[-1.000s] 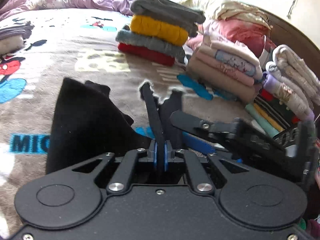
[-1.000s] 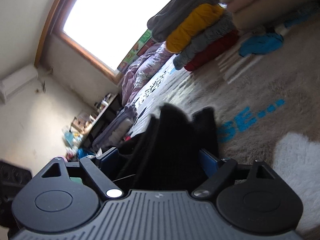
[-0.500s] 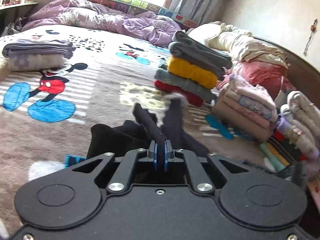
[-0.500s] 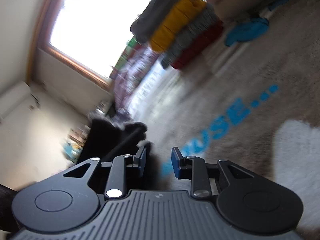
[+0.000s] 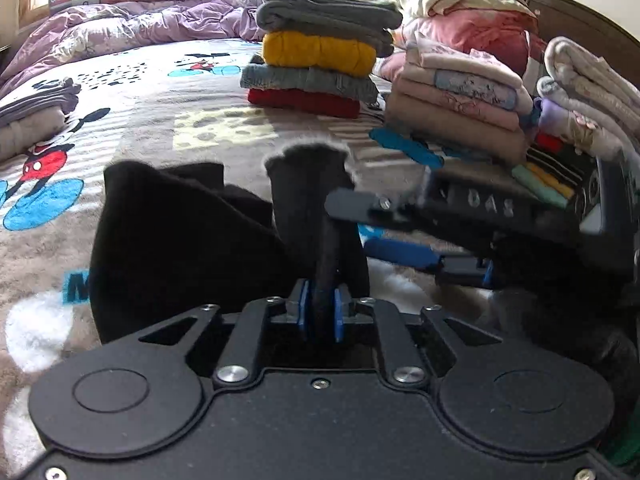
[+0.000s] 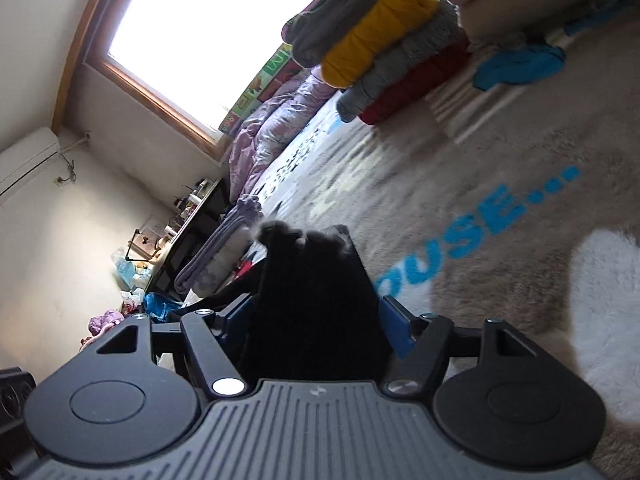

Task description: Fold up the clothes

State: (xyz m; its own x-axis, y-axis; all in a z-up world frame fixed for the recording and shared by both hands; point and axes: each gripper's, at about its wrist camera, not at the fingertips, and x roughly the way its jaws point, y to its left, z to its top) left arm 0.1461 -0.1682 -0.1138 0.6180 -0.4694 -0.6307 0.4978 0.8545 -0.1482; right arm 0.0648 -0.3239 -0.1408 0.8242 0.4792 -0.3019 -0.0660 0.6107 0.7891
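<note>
Nearest the left wrist camera, the left tool (image 5: 319,312) was clenched on a bunched ridge of the black garment (image 5: 180,240), its blue pads (image 5: 303,310) pressed against a thick roll of cloth that rose between them and ended in a fuzzy edge. The rest of the garment hung and spread to the left, draped in soft folds over the bed (image 5: 140,120), whose plush cover carried cartoon mouse prints.

Just to the right, the right tool (image 5: 404,252) reached in sideways, close to the same raised ridge. In its own view the right tool (image 6: 320,320) had its jaws set wide, with a broad hump of the black garment (image 6: 312,300) filling the gap between the blue pads (image 6: 396,326); whether the pads pressed the cloth or merely flanked it could not be told.

The garment looked light, limp and thick-napped, probably knit or fleece. It would likely sag wherever unsupported and cling a little to the plush cover instead of sliding. Pinching a bunched middle seemed likely to give a lumpy fold; an edge or corner, taken one layer at a time and held taut between the two tools, looked the better hold.

Farther back stood a stack of folded clothes (image 5: 320,64), and beyond it a purple quilt (image 5: 140,24).
</note>
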